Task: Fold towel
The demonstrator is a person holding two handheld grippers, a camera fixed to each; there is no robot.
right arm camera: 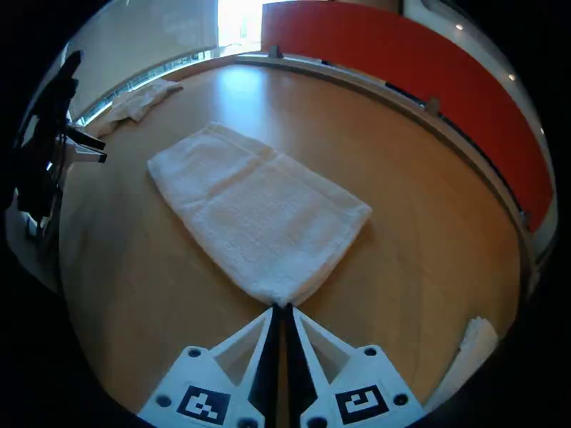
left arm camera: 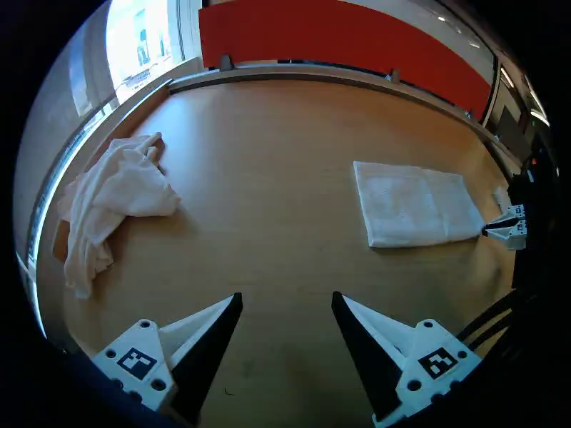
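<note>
A white towel [left arm camera: 414, 203], folded into a flat rectangle, lies on the wooden table [left arm camera: 285, 157] at the right of the left gripper view. In the right gripper view this folded towel [right arm camera: 257, 207] lies just ahead of my right gripper [right arm camera: 283, 308], which is shut, its tips meeting the towel's near corner with no cloth visibly between them. That right gripper [left arm camera: 492, 229] sits at the towel's right edge. My left gripper [left arm camera: 287, 299] hovers open over bare wood, holding nothing. A second, crumpled white towel [left arm camera: 114, 196] lies at the far left.
A red panel [left arm camera: 342, 43] stands behind a raised rim along the table's far edge, and windows run along the left side. Another white cloth [right arm camera: 471, 349] lies near the table edge at the right. The left gripper [right arm camera: 86, 150] and its holder are at the left.
</note>
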